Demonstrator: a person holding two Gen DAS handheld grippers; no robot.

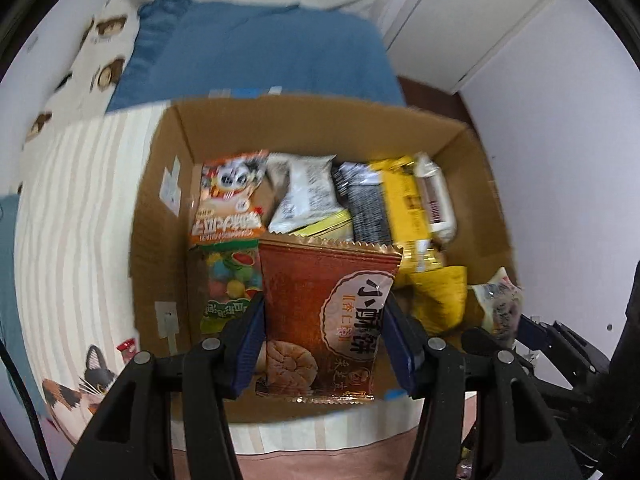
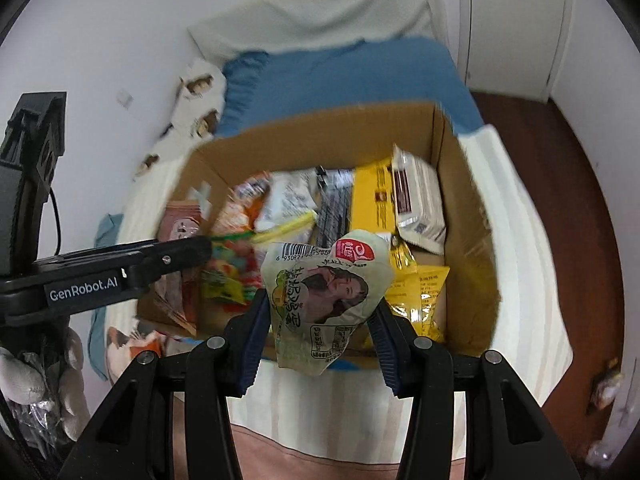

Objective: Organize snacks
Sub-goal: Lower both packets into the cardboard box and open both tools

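Left hand-held gripper (image 1: 324, 340) clamps a brown biscuit packet (image 1: 324, 312); right hand-held gripper (image 2: 318, 330) seemingly grips a pale pouch (image 2: 326, 292).

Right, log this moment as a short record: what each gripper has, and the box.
left gripper: shut on reddish-brown biscuit packet
right gripper: shut on pale green snack pouch
cardboard box: open, on a striped bed cover
box contents: yellow packets, white packet, candy bag, others
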